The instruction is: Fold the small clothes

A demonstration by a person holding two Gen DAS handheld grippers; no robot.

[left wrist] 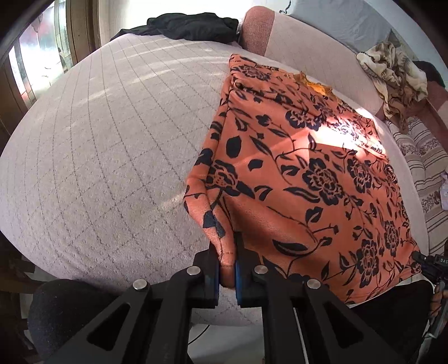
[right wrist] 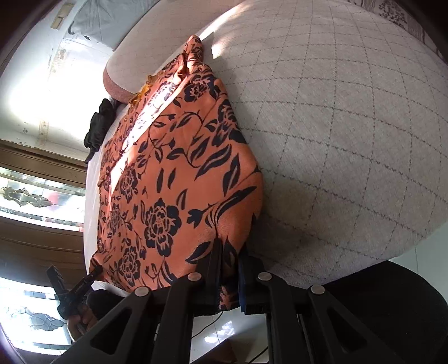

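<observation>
We list first the orange fleece garment printed with dark navy flowers and leaves (left wrist: 302, 179). It lies spread on the pale grey quilted bed cover with a dark diamond grid (left wrist: 98, 156), toward the side of the bed nearest the pink padded headboard (left wrist: 282, 39). A strip of sunlight falls across its far half. Its near edge is lifted off the cover at both corners.

Left gripper (left wrist: 227, 275): black frame, blue pads. We find it clenched on the near left corner of the garment, a hemmed fold of orange cloth pinched between the pads.

Right gripper (right wrist: 229, 282): same make. We find it clenched on the other near corner, printed cloth bunched between its fingers and hanging just below them. It also shows small at the right edge of the left wrist view, at the garment's hem.

In the right wrist view we see the person's hand (right wrist: 81, 316) wrapped round the left gripper's handle.

Other items, all apart from the garment: a crumpled black garment (left wrist: 193, 26) at the far edge of the bed beside the headboard; a heap of beige and brown patterned cloth (left wrist: 397, 75) near the headboard's other end; a striped beige fabric (left wrist: 420, 165) beside the bed cover; a wood-framed window with patterned glass (right wrist: 36, 196).
</observation>
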